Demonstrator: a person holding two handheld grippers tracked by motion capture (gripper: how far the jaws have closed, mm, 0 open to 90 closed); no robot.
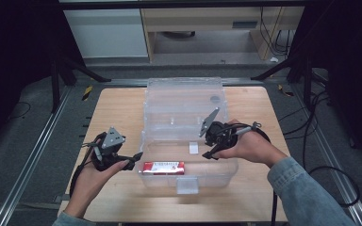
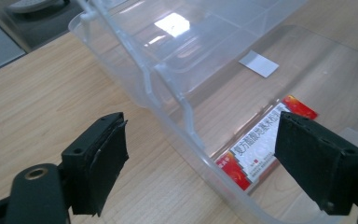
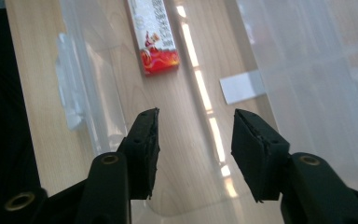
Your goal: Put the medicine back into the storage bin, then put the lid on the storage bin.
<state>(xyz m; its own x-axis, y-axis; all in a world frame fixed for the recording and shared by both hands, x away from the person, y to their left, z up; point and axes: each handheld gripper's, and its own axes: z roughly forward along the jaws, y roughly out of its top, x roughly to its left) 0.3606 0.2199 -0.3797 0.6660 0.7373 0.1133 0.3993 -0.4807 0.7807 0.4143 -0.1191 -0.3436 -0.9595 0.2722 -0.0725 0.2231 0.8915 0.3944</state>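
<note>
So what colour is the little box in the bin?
The box is red and white, clearest in the left gripper view.

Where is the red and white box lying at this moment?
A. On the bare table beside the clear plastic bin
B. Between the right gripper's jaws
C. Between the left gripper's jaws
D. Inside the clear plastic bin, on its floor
D: the red and white box lies flat on the floor of the clear plastic bin, near its front wall, and both grippers' jaws are empty.

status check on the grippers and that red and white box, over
Left gripper open, empty, outside the clear bin's left wall. Right gripper open, empty, over the bin. Red and white box flat on bin floor. Nothing blocking it.
</note>
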